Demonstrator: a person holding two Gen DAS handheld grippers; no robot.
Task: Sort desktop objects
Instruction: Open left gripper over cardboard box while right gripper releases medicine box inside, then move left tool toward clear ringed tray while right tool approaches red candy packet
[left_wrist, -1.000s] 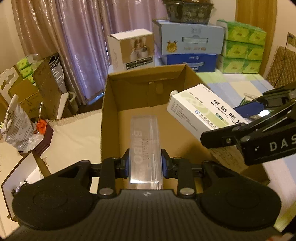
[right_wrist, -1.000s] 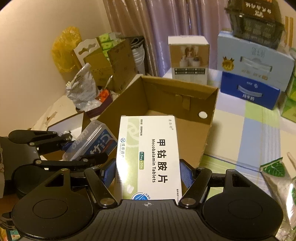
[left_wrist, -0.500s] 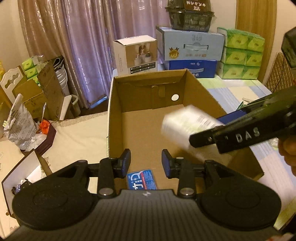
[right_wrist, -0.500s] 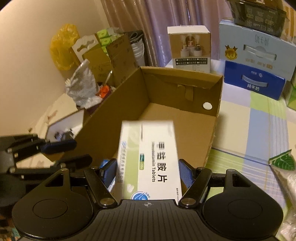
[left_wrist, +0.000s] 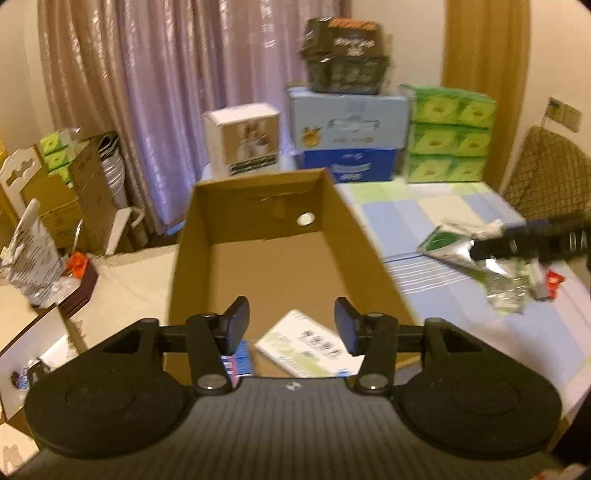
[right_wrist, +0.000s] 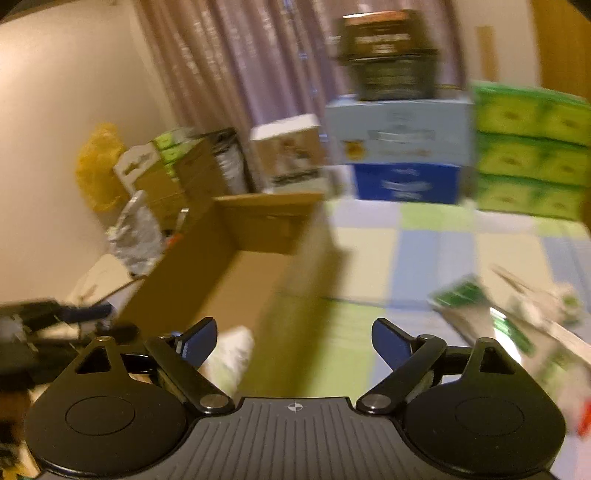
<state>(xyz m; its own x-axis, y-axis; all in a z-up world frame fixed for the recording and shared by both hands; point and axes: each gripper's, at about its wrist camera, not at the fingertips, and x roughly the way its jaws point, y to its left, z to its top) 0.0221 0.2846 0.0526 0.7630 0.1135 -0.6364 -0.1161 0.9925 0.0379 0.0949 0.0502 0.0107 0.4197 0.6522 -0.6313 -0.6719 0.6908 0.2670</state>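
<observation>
Left wrist view: my left gripper (left_wrist: 291, 325) hangs wide open and empty over the cardboard box (left_wrist: 280, 254), where the white tablet box (left_wrist: 308, 350) lies flat near the front wall, long axis slanting toward the far left. My right gripper (right_wrist: 293, 341), also spread and empty, likely goes next for the green foil packet (left_wrist: 448, 245) on the tablecloth.

You can read almost nothing here; both views are smeared by motion. Between your left jaws, the white medicine box (left_wrist: 309, 350) in the cardboard box (left_wrist: 258, 206) carries a line of dark characters, too blurred to make out. To the right of those jaws, the right gripper (left_wrist: 532, 243) shows pale letters, perhaps "DA", cut by the frame edge. Print on the stacked cartons (left_wrist: 349, 122) ahead is illegible.
</observation>
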